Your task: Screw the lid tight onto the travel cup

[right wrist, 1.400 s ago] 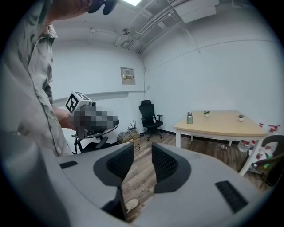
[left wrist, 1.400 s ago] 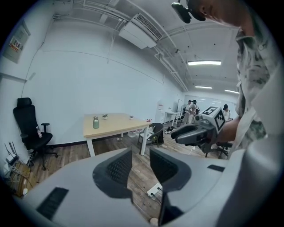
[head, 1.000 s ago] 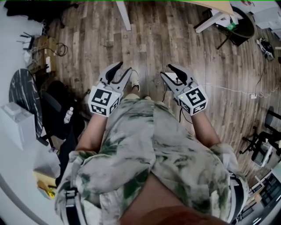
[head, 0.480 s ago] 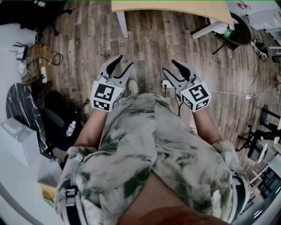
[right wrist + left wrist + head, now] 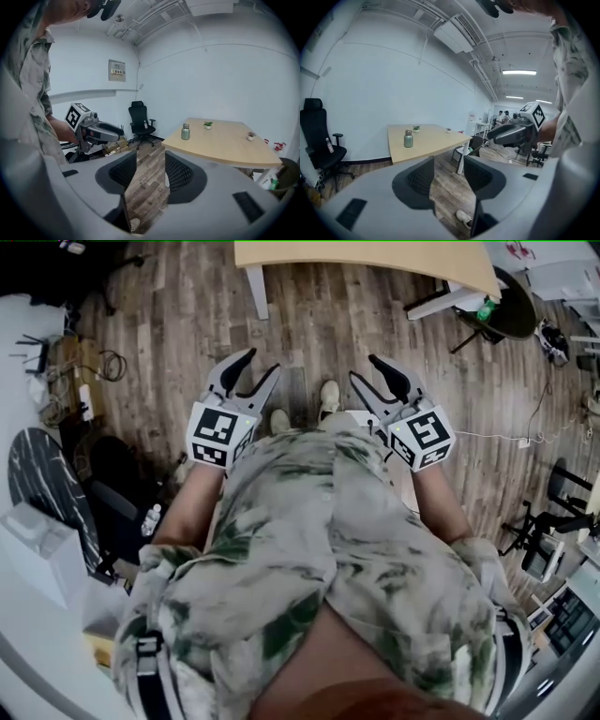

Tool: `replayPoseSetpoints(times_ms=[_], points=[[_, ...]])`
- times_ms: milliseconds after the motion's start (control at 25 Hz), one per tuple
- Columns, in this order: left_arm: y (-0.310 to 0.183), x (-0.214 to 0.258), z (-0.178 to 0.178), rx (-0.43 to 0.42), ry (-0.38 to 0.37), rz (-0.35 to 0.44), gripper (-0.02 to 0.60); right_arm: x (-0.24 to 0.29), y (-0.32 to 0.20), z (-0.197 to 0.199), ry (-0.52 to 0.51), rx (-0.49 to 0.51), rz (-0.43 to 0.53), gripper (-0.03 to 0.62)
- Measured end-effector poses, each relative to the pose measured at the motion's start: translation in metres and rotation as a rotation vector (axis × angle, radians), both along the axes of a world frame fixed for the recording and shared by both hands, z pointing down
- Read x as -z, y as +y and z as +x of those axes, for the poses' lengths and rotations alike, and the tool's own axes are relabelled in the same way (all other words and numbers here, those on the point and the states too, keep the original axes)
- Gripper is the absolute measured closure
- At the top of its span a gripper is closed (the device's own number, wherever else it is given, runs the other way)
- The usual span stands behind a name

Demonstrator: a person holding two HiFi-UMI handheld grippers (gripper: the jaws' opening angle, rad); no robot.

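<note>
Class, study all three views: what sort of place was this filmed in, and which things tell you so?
Most likely an office or meeting room. A pale wooden table stands on plank flooring, a black swivel chair sits nearby, and strip lights run along the ceiling.

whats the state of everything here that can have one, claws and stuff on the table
left claw: open, has just been opening, nothing between its jaws
right claw: open, has just closed a little, nothing between its jaws
travel cup: upright on the table, far from both claws
lid: sits on the cup; tightness can't be told
small plant: upright on the table
</note>
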State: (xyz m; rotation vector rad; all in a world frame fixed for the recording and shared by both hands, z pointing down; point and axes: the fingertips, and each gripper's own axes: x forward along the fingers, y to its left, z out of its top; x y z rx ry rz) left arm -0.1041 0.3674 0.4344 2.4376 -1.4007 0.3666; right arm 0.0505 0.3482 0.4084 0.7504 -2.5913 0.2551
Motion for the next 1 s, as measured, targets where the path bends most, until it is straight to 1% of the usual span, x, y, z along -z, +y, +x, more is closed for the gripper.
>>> replayPoseSetpoints(times_ms=[160,360,760,1000], points=[[-0.028,-0.003,0.006,0.021,-0.003,-0.006,0.388,-0.005,-0.032,0.006,-0.009,0.012,-0.004,0.387],[-0.079,-0.006,0.018,0.060,-0.016,-0.017,0.387,-0.007,-0.094,0.012,-0.035,0.060,-0.008,0.388],[-0.218,-0.001,0.046,0.171,-0.048,-0.027,0.373,-0.002,-0.240,0.025,-0.051,0.204,-0.008,0.390],[-0.286,-0.007,0.066,0.230,-0.067,-0.042,0.364,-0.006,-0.304,0.048,-0.056,0.260,-0.023,0.390]])
